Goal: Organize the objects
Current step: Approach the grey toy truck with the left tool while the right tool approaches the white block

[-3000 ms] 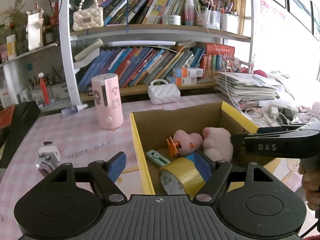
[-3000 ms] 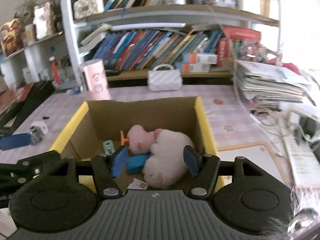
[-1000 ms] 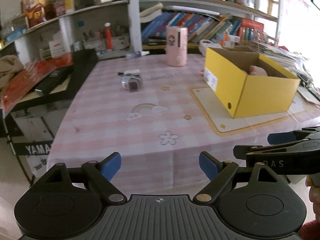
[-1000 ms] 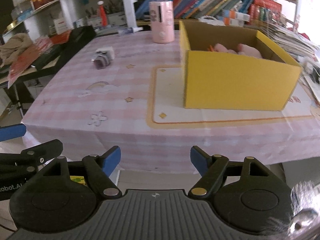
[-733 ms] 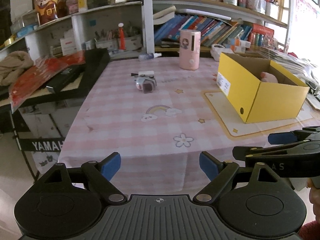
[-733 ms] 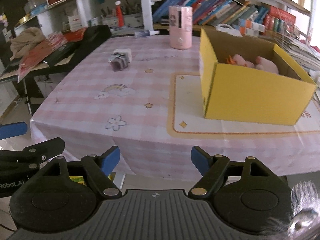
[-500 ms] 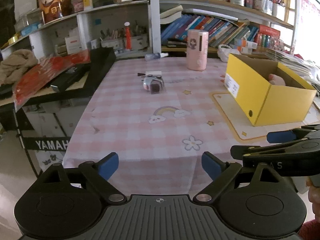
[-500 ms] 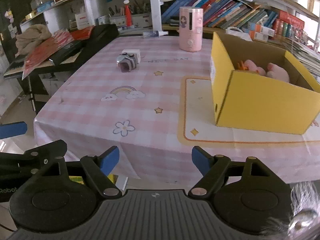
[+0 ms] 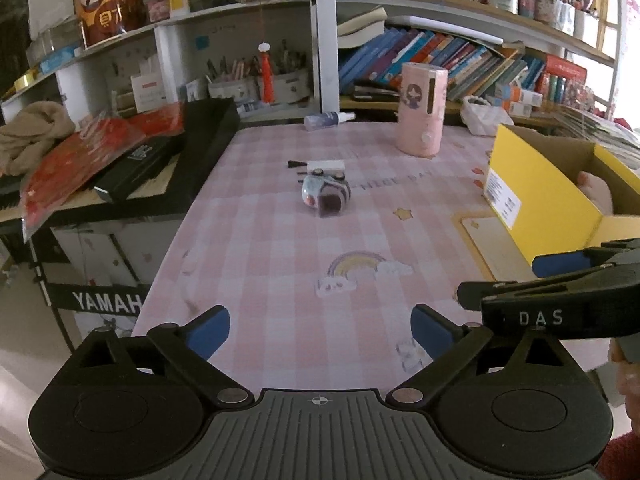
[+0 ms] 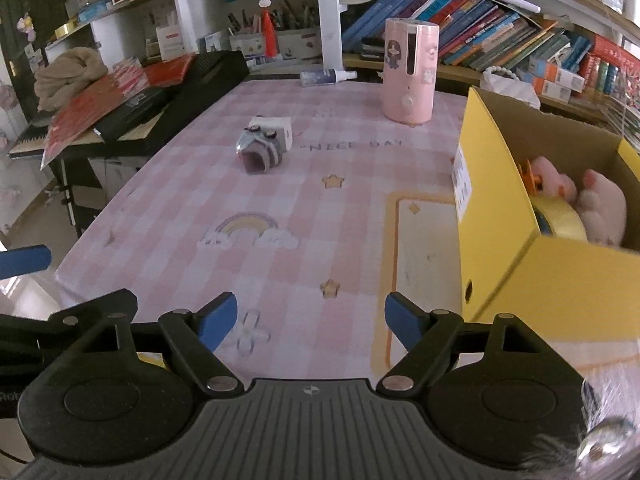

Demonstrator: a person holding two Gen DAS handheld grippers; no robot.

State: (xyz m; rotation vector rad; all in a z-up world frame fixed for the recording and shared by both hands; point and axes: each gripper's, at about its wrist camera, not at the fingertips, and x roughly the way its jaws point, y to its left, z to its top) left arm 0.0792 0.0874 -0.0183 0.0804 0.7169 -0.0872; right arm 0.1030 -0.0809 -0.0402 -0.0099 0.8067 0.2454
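A yellow cardboard box (image 9: 536, 196) (image 10: 500, 216) stands on the right of the pink checked table (image 9: 280, 248). In the right wrist view it holds pink plush toys (image 10: 600, 204), a yellow tape roll (image 10: 560, 220) and an orange clip (image 10: 528, 178). A small grey-purple toy (image 9: 325, 192) (image 10: 260, 150) lies mid-table next to a white block (image 10: 272, 128). My left gripper (image 9: 320, 326) is open and empty at the near table edge. My right gripper (image 10: 311, 318) is open and empty, also at the near edge, and shows from the side in the left wrist view (image 9: 560, 280).
A pink cylinder (image 9: 420, 108) (image 10: 408, 70) stands at the back of the table. A spray bottle (image 9: 328, 119) lies behind it. A black keyboard case (image 9: 168, 152) with red packets sits on the left. Bookshelves (image 9: 440, 52) line the back wall.
Both grippers have pulled back from the box to the near table edge and turned left. The tape roll the left gripper held 3 s ago now lies in the box.
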